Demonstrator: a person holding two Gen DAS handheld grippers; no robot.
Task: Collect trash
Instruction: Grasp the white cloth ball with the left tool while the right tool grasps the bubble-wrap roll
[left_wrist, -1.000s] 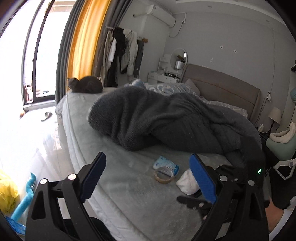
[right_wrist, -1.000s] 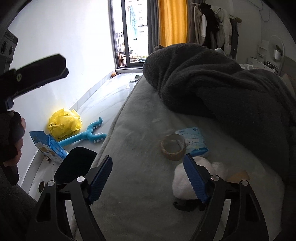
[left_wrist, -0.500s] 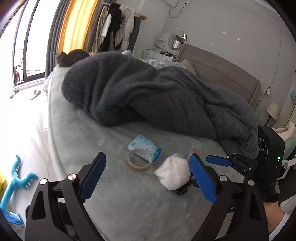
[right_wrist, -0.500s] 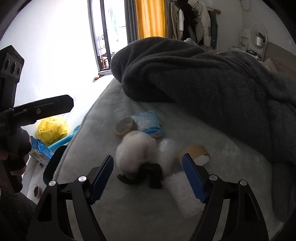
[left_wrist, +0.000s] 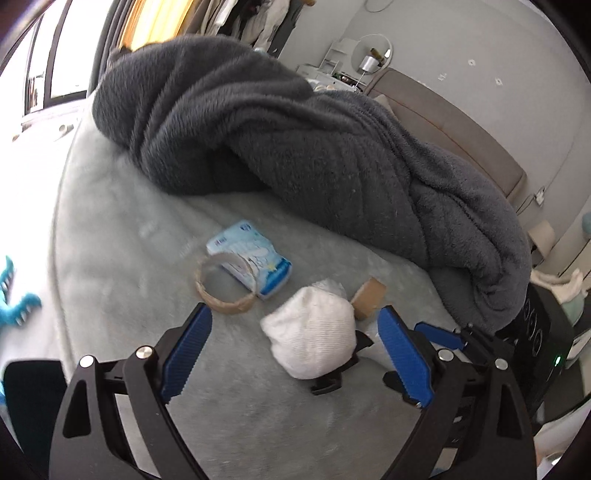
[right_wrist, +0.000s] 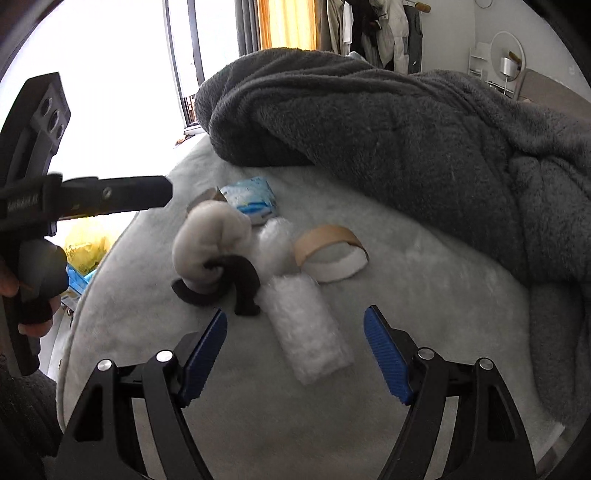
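Observation:
Trash lies on a pale grey bed cover. A white crumpled wad with a black strap lies just ahead of my open left gripper. A brown tape ring, a blue tissue pack and a cardboard piece lie beyond. In the right wrist view the wad, a fluffy white roll, a cardboard ring and the pack show. My open right gripper straddles the near end of the roll.
A dark grey blanket is heaped across the bed behind the trash. A yellow bag and a blue toy lie on the floor at the left. The left gripper's body reaches in from the left.
Both grippers have moved in closer to the trash pile. The wad now lies between the left fingers' line, and the fluffy roll lies in front of the right gripper.

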